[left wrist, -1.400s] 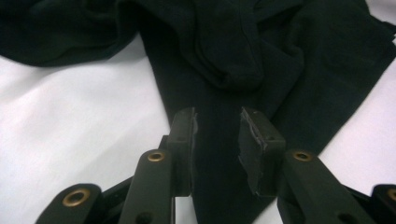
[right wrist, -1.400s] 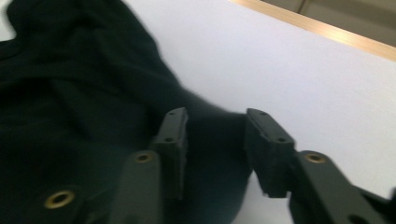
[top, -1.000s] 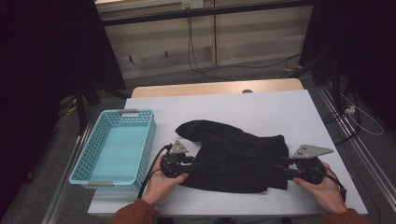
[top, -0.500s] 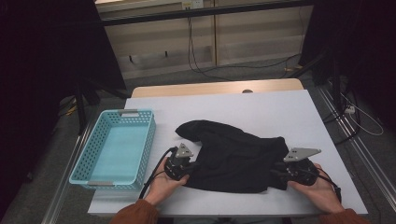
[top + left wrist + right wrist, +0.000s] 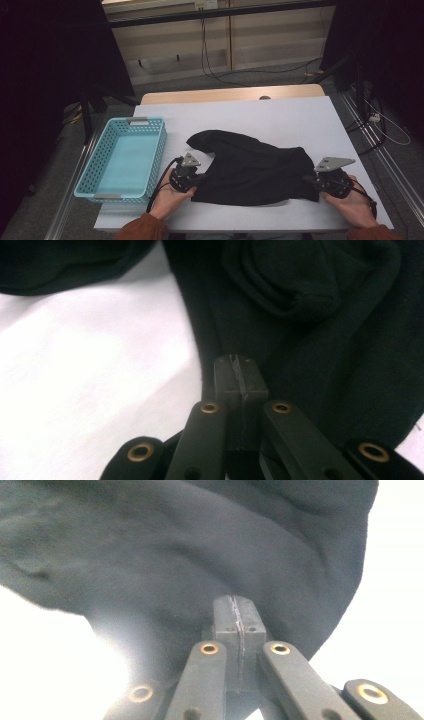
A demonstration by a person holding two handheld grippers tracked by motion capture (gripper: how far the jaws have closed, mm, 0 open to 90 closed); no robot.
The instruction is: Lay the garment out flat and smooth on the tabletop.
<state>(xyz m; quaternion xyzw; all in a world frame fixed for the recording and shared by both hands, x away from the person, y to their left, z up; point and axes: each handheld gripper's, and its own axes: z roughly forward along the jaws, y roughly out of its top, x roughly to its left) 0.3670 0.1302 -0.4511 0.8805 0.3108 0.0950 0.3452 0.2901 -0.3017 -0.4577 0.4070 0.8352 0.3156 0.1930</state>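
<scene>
A black garment [image 5: 255, 167] lies crumpled on the white table [image 5: 280, 120], toward its near edge. My left gripper [image 5: 198, 181] is at the garment's left edge. In the left gripper view its jaws [image 5: 241, 371] stand together, pinching the edge of the black fabric [image 5: 325, 340]. My right gripper [image 5: 312, 181] is at the garment's right edge. Its jaws [image 5: 239, 612] have just been closing and now meet on a fold of the dark cloth [image 5: 200, 555]. A hand holds each gripper low over the table.
A light blue plastic basket [image 5: 156, 155] stands empty at the table's left side, close to my left hand. Bare white table stretches beyond the garment to a wooden strip [image 5: 225, 95] at the far edge. Cables hang on the wall behind.
Both hands stay nearly where they were at the garment's two ends. The right gripper has edged slightly in against the cloth, and the cloth's right edge has bunched up there.
</scene>
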